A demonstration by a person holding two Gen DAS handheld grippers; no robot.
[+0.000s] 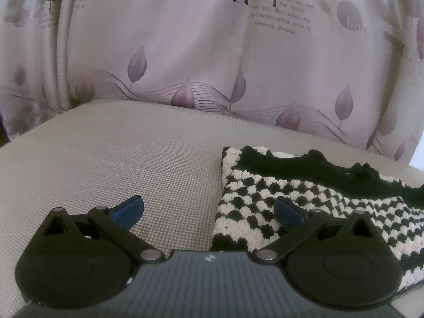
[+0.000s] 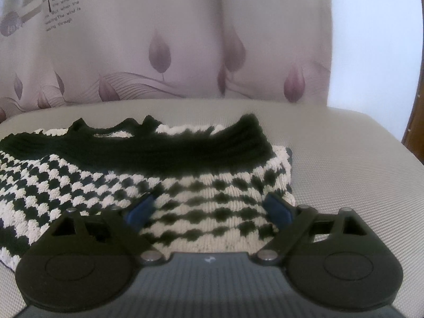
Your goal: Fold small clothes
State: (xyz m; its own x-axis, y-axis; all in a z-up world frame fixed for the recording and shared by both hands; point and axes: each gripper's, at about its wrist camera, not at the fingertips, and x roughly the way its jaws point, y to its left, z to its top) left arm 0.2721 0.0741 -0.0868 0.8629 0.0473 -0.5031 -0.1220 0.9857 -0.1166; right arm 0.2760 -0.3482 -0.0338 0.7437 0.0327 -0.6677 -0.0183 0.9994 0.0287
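Observation:
A small black-and-white checked knitted garment [image 1: 318, 201] with a black ribbed band lies folded flat on a grey textured surface [image 1: 119, 164]. My left gripper [image 1: 209, 213] is open and empty, low over the garment's left edge; its right finger is over the knit, its left finger over bare surface. In the right wrist view the same garment [image 2: 132, 175] fills the middle. My right gripper [image 2: 209, 209] is open and empty, its fingers spread just above the garment's near right part.
A pale curtain [image 1: 198, 53] printed with purple leaves and text hangs right behind the surface. In the right wrist view bare grey surface [image 2: 344, 172] lies right of the garment, with a white wall [image 2: 371, 39] and a brown edge [image 2: 413, 129] beyond.

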